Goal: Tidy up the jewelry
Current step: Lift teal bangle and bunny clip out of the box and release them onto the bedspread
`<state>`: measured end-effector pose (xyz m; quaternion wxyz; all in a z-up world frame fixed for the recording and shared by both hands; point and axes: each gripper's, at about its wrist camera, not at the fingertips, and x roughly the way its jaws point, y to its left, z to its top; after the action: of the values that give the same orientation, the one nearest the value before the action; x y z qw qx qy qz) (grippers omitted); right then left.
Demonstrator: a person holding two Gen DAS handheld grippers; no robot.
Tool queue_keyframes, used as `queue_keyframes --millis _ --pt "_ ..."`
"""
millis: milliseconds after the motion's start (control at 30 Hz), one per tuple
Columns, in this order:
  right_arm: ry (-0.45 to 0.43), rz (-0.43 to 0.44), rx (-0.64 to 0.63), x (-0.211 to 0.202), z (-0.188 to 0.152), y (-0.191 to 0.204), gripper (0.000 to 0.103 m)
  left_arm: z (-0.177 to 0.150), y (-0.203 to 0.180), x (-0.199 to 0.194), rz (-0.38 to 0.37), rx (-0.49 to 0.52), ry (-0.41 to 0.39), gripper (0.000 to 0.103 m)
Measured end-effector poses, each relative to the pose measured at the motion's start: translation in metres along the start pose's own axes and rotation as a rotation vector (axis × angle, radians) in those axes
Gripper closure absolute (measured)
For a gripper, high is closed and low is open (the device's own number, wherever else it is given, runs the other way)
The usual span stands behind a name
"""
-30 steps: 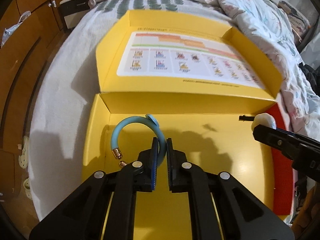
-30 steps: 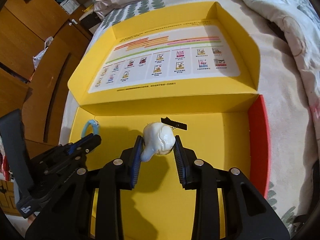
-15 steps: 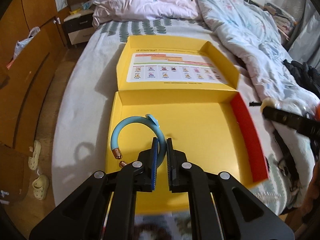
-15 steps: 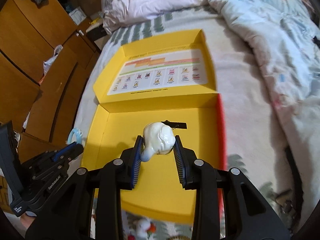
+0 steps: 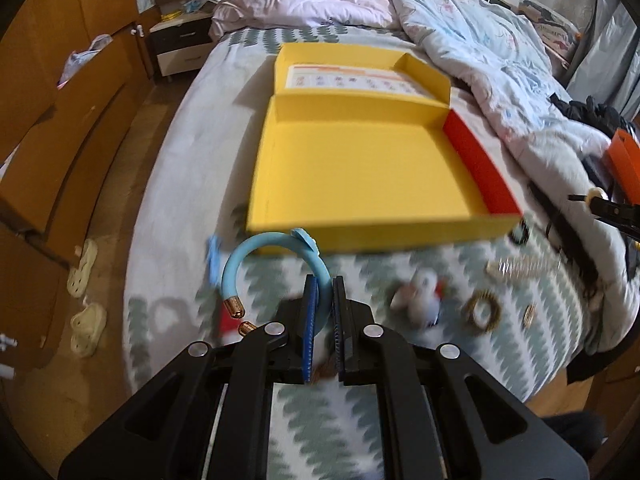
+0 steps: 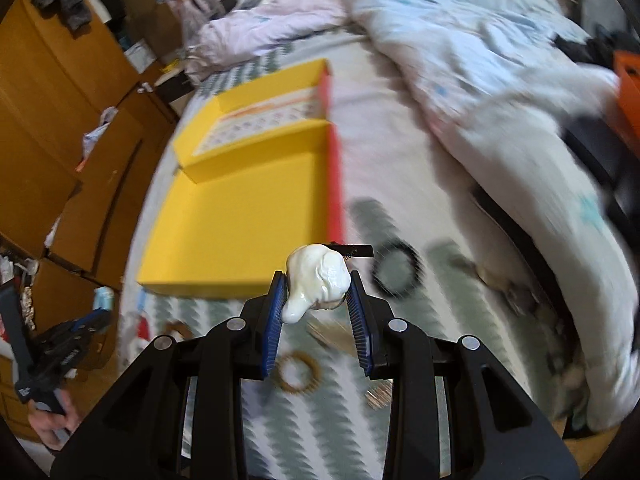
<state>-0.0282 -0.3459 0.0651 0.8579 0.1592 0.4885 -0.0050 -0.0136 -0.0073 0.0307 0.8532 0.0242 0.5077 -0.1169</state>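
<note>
My left gripper point(image 5: 323, 292) is shut on a light blue open bangle point(image 5: 272, 252) with gold end caps, held above the bed in front of the open yellow box point(image 5: 360, 168). My right gripper point(image 6: 316, 292) is shut on a white hair clip point(image 6: 318, 278) with a black clasp, held above the bed off the box's point(image 6: 240, 216) front right corner. The box looks empty inside. The right gripper shows small at the far right in the left wrist view point(image 5: 612, 210); the left gripper shows at the lower left in the right wrist view point(image 6: 68, 340).
On the patterned bedspread in front of the box lie a gold ring-shaped piece point(image 5: 482, 312), a white and red ornament point(image 5: 420, 300), a black hair tie point(image 6: 394, 272) and a small blue piece point(image 5: 214, 256). A crumpled quilt point(image 5: 500, 40) lies to the right, wooden cabinets point(image 5: 60, 80) to the left.
Both grippers have pulled back and up from inside the yellow box to above the bedspread in front of it, each still holding its item. The right gripper swung right.
</note>
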Motion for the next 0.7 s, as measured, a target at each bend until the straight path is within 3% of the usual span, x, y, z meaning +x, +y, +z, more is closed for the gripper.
queue_keyframes --millis 300,467,700 --pt "0.034 -0.078 0.079 0.010 -0.053 -0.057 0.071 -0.062 0.016 0.002 0.070 -0.030 0.012 0.095" --pt "0.083 -0.104 0.102 0.035 -0.061 -0.072 0.071 -0.081 0.031 0.020 0.128 -0.069 0.050 0.095" --pt "0.106 -0.122 0.113 0.051 -0.063 -0.082 0.071 -0.095 0.040 0.045 0.153 -0.080 0.096 0.095"
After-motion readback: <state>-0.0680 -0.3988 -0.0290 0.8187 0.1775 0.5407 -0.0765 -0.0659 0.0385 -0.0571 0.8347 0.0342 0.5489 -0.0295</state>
